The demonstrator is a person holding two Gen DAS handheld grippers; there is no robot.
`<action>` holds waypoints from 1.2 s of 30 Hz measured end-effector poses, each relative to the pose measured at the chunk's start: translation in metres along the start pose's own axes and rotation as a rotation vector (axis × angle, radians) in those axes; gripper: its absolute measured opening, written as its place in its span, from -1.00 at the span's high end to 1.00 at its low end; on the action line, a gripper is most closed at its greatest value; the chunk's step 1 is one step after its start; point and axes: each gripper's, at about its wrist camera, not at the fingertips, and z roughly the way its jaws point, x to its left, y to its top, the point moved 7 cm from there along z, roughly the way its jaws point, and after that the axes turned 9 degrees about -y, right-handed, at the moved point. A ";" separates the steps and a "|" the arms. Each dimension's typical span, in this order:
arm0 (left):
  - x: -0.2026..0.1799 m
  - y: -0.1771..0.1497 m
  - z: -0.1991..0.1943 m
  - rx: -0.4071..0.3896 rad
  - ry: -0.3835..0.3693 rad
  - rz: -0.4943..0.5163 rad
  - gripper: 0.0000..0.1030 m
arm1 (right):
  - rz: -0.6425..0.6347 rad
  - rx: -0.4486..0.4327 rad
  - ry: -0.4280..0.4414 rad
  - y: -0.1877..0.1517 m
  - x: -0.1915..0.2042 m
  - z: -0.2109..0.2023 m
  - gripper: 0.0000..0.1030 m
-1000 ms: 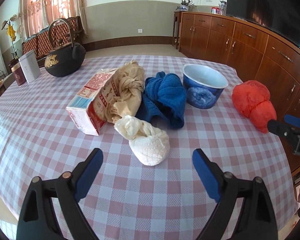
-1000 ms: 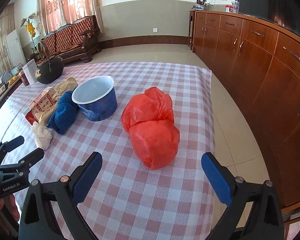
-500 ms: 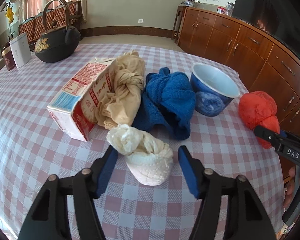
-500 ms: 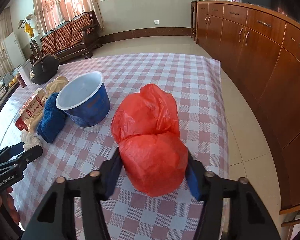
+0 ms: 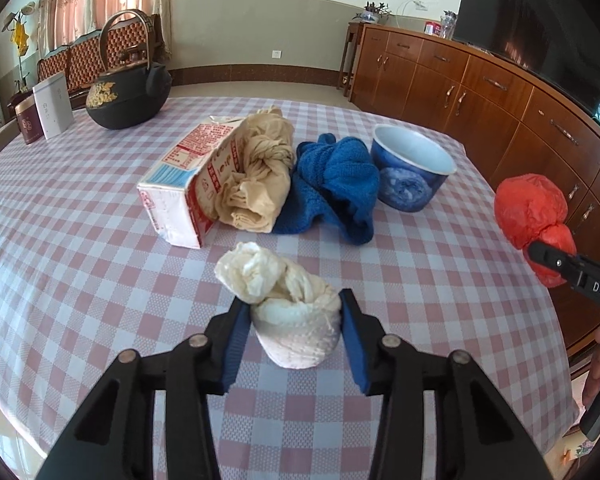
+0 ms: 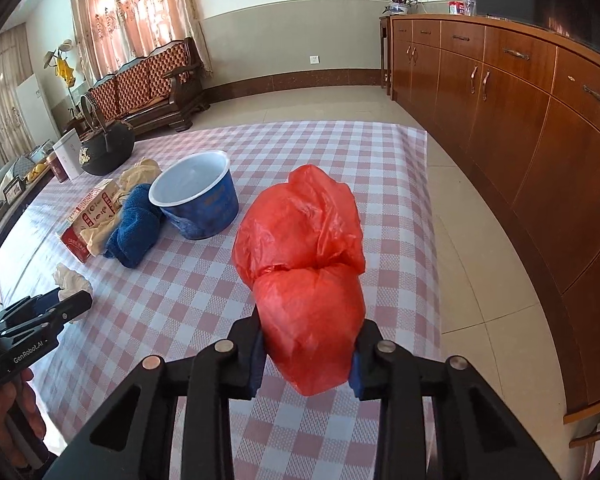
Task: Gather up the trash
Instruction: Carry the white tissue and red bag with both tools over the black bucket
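Note:
My left gripper (image 5: 292, 316) is shut on a knotted white plastic bag (image 5: 288, 304) that rests on the checked tablecloth. My right gripper (image 6: 306, 344) is shut on a tied red plastic bag (image 6: 304, 264) near the table's right edge. The red bag also shows at the right of the left wrist view (image 5: 532, 216). The white bag shows at the left of the right wrist view (image 6: 70, 280), between the left gripper's fingers. A red and white carton (image 5: 184, 188), a beige bag (image 5: 260, 176), a blue cloth (image 5: 332, 184) and a blue bowl (image 5: 412, 168) lie in a row behind.
A black iron teapot (image 5: 128, 92), a white box (image 5: 54, 104) and a red tin (image 5: 28, 124) stand at the table's far left. Wooden cabinets (image 6: 540, 120) run along the right wall. The table's right edge (image 6: 432, 240) drops to a tiled floor.
Both grippers moved forward and closed, the left on the white bag, the right on the red bag. One second ago both stood wide open, short of the bags.

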 end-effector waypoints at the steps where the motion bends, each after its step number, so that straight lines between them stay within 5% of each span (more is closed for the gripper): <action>1: -0.003 -0.003 -0.004 -0.006 0.001 0.009 0.12 | 0.001 -0.008 -0.004 -0.003 -0.002 -0.007 0.33; 36: -0.166 -0.085 -0.098 -0.058 -0.183 0.249 0.12 | 0.147 -0.092 -0.165 -0.141 -0.082 -0.191 0.33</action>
